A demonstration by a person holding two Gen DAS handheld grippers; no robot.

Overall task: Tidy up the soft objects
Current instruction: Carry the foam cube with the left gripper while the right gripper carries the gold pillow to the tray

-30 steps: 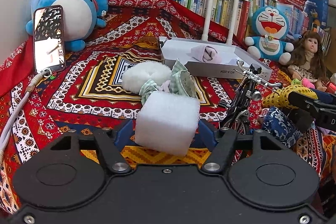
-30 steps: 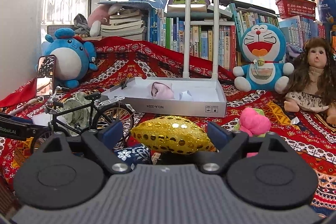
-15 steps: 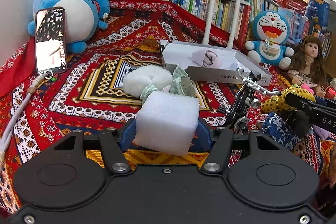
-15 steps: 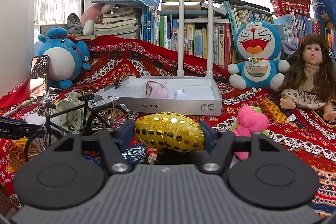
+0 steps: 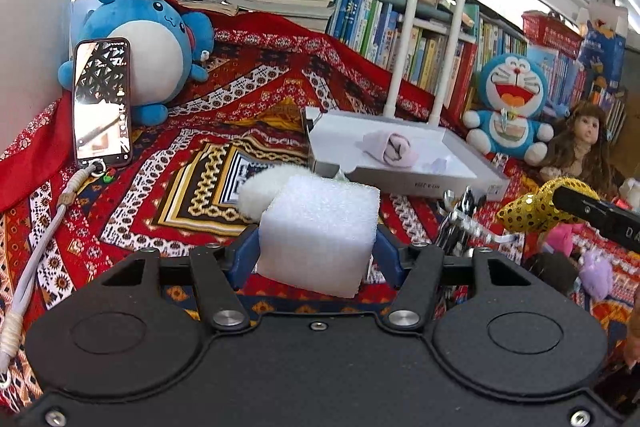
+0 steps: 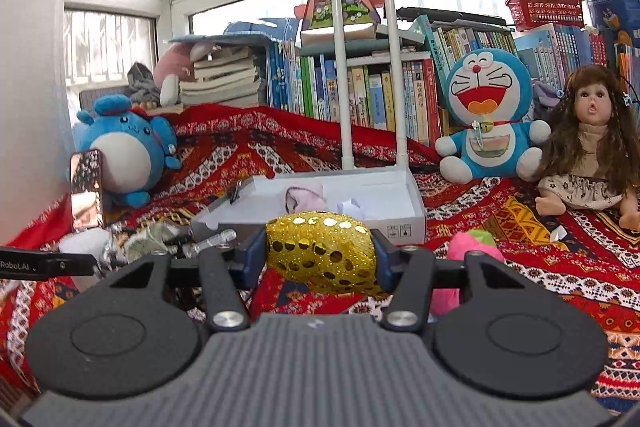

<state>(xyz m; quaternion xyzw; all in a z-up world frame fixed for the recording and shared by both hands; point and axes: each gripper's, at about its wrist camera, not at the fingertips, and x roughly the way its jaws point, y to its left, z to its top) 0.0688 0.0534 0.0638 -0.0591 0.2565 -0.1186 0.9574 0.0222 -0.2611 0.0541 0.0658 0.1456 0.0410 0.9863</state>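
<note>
My left gripper [image 5: 316,253] is shut on a white foam cube [image 5: 318,233] and holds it above the patterned cloth. My right gripper [image 6: 320,259] is shut on a gold sequined soft pouch [image 6: 322,251], also lifted; the pouch also shows at the right of the left wrist view [image 5: 528,209]. A white tray [image 5: 404,179] [image 6: 400,223] with a white pipe handle lies ahead of both and holds a rolled pink cloth [image 5: 390,147] [image 6: 304,197]. A white fluffy ball [image 5: 268,189] lies behind the cube.
A phone [image 5: 102,103] leans on a blue plush [image 5: 148,51] at the left. A Doraemon plush [image 6: 486,115] and a doll [image 6: 588,147] sit at the right. A pink soft toy [image 6: 472,247] and a model bicycle [image 5: 464,223] lie nearby. Books line the back.
Both grippers closed on their objects and lifted them off the cloth. Both views moved closer to the white tray.
</note>
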